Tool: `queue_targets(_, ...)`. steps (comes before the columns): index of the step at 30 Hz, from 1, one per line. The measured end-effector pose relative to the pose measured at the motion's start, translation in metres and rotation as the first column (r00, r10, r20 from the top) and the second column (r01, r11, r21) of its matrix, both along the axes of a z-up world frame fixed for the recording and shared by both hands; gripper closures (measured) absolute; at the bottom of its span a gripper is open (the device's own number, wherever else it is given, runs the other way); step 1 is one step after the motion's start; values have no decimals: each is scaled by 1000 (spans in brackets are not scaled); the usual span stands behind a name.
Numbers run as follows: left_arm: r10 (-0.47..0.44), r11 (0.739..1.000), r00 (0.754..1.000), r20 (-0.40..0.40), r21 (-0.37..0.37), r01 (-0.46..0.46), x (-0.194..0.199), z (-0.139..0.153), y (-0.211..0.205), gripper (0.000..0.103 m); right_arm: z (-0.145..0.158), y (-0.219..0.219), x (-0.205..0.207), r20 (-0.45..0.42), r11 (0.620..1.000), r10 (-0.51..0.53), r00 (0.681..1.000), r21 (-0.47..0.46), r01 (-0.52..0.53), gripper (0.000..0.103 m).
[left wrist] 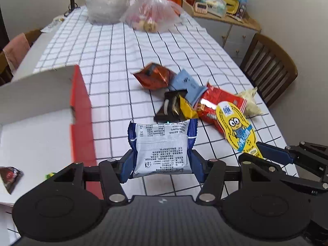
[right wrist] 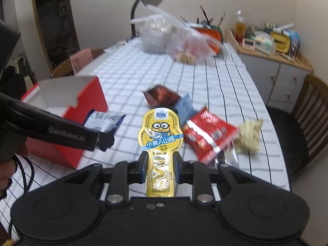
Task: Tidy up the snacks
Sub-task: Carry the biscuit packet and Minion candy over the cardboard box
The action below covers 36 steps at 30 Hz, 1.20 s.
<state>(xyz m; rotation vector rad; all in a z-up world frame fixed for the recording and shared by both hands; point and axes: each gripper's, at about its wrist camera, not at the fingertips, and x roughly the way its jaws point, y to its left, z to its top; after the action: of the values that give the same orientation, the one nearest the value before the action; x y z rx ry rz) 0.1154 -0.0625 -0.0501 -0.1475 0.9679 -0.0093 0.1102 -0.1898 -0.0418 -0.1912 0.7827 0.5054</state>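
Looking along the left gripper [left wrist: 162, 160], its jaws stand partway apart and are clamped on a white-and-blue snack packet [left wrist: 162, 145], held clear above the checked tablecloth [left wrist: 114, 65]; the open red box [left wrist: 80, 110] lies just to the left, with a small dark packet [left wrist: 10, 176] already on its white floor. Ahead lies the loose heap: an orange-brown pouch [left wrist: 153, 75], a pale blue sachet [left wrist: 188, 84], a red bag [left wrist: 221, 102] and a cream-coloured packet [left wrist: 250, 100]. To do this step well, I judge the packet should be carried over the box wall before release, low enough that it does not bounce out. From the right wrist view, the right gripper [right wrist: 161, 168] is pinched narrow on the stem of a yellow cartoon-figure snack [right wrist: 160, 131], lifted off the cloth and upright. The left gripper's arm crosses at the left with its packet, near the box's front corner [right wrist: 90, 106]. Both loads seem bound for one box, so letting one hand go first would likely avoid a clash.
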Motion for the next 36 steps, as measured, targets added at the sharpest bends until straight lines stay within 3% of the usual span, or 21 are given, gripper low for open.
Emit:
queue_targets(16, 101, 994, 988, 117, 21, -104, -39, 54, 83, 45, 41, 96, -13, 64, 992, 121, 991, 38, -124, 80)
queue_targets(26, 182, 982, 976, 116, 35, -187, -61, 54, 147, 45, 35, 163, -15, 27, 980, 197, 980, 24, -198, 80)
queue_targets(36, 251, 963, 966, 59, 84, -255, -65, 33, 209, 45, 3, 226, -11, -55, 962, 268, 962, -40, -271, 80)
